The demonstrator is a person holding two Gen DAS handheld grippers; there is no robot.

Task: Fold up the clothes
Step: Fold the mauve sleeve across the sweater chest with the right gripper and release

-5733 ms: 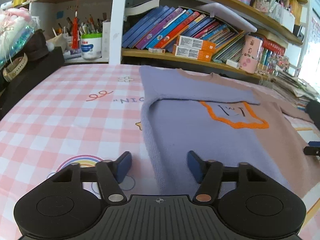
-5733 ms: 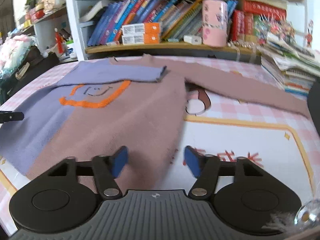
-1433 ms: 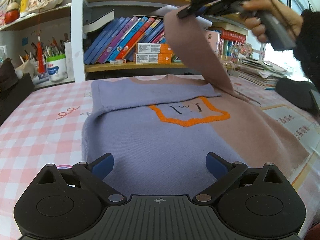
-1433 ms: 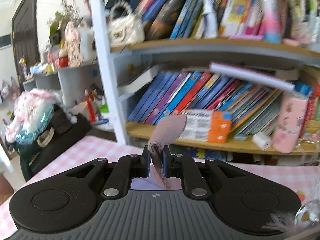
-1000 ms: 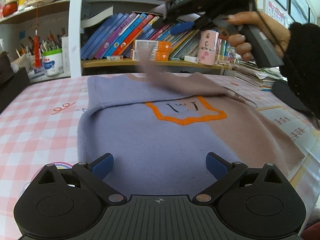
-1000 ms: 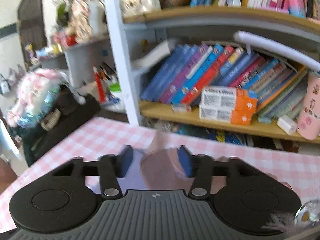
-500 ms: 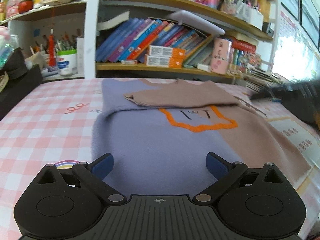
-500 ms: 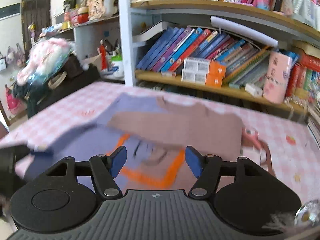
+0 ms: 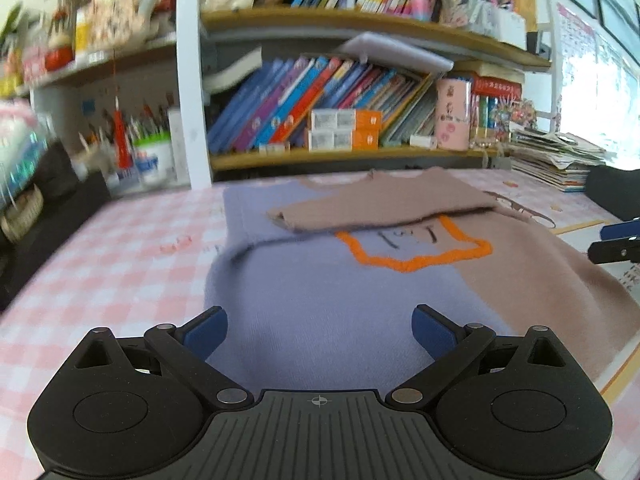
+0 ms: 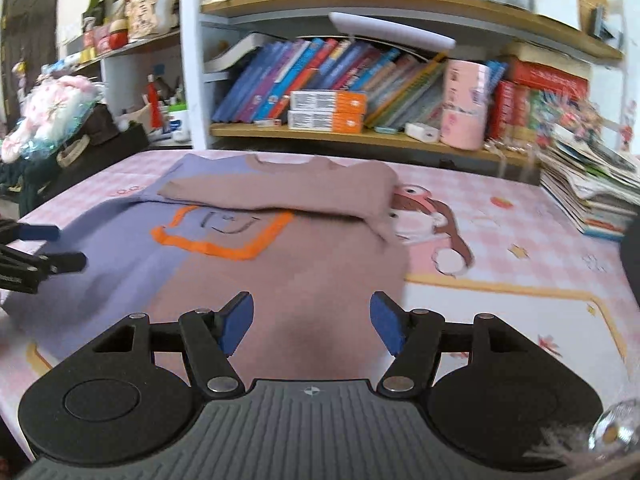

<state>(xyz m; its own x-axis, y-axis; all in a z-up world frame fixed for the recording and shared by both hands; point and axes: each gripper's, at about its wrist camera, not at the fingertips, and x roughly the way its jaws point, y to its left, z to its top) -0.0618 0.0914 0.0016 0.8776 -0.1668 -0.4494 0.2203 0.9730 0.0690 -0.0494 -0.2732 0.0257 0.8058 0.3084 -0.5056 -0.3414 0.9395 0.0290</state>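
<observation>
A sweater [image 9: 320,304] [image 10: 304,272], half lilac and half dusty pink with an orange-outlined patch [image 9: 416,244] [image 10: 224,232], lies flat on the table. Both sleeves are folded across its chest; the pink sleeve [image 9: 380,204] [image 10: 280,196] lies on top. My left gripper [image 9: 319,330] hovers open over the lilac hem with nothing between its fingers. My right gripper [image 10: 311,322] hovers open over the pink hem, also empty. Each gripper's tip shows at the edge of the other's view: the right gripper [image 9: 616,242], the left gripper [image 10: 36,248].
The table carries a pink checked cloth [image 9: 100,280] with cartoon prints [image 10: 436,224]. A bookshelf [image 10: 328,100] full of books stands behind it. A stack of magazines [image 10: 592,192] sits at the right, a dark bag [image 9: 36,224] and a pen pot [image 9: 152,160] at the left.
The right gripper carried the pink sleeve up and across, let go of it over the chest, then drew back low over the pink hem. The left gripper stayed open by the lilac hem.
</observation>
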